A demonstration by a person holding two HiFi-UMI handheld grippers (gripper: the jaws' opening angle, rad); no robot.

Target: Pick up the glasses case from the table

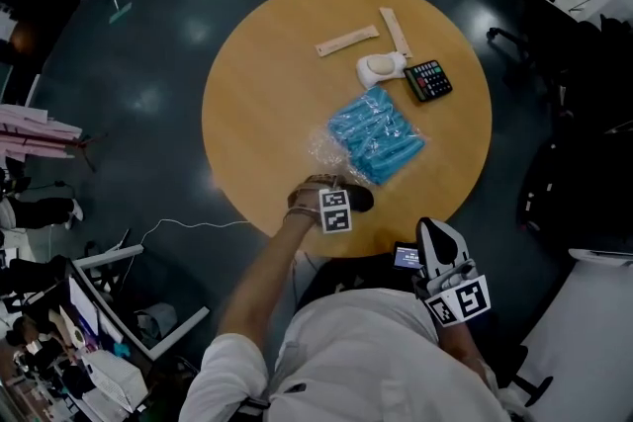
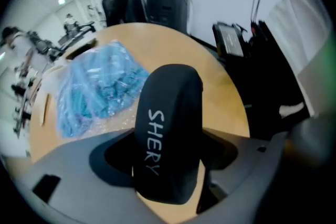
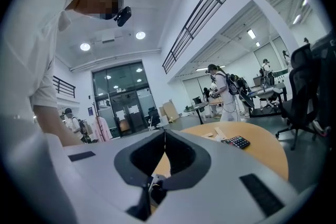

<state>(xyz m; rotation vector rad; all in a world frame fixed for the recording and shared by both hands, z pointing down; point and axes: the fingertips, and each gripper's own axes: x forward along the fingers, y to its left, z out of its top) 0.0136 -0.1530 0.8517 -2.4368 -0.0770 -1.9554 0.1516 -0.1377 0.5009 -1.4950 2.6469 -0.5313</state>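
Jaws of left hand-held gripper (image 1: pixel 331 198) wide apart around glasses case (image 2: pixel 168 128); right hand-held gripper (image 3: pixel 164 136) closed, empty.

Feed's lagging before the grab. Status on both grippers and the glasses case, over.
Left gripper open, straddling glasses case, no grip yet. Right gripper shut, empty, off the table edge. Case on table; blue bag alongside, clear of jaws.

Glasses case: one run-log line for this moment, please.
glasses case on table, between jaws | left gripper open, no grip | right gripper shut, empty

Left gripper (image 1: pixel 334 206) over dark glasses case (image 1: pixel 359 200), apparently, table (image 1: pixel 257 104) edge.
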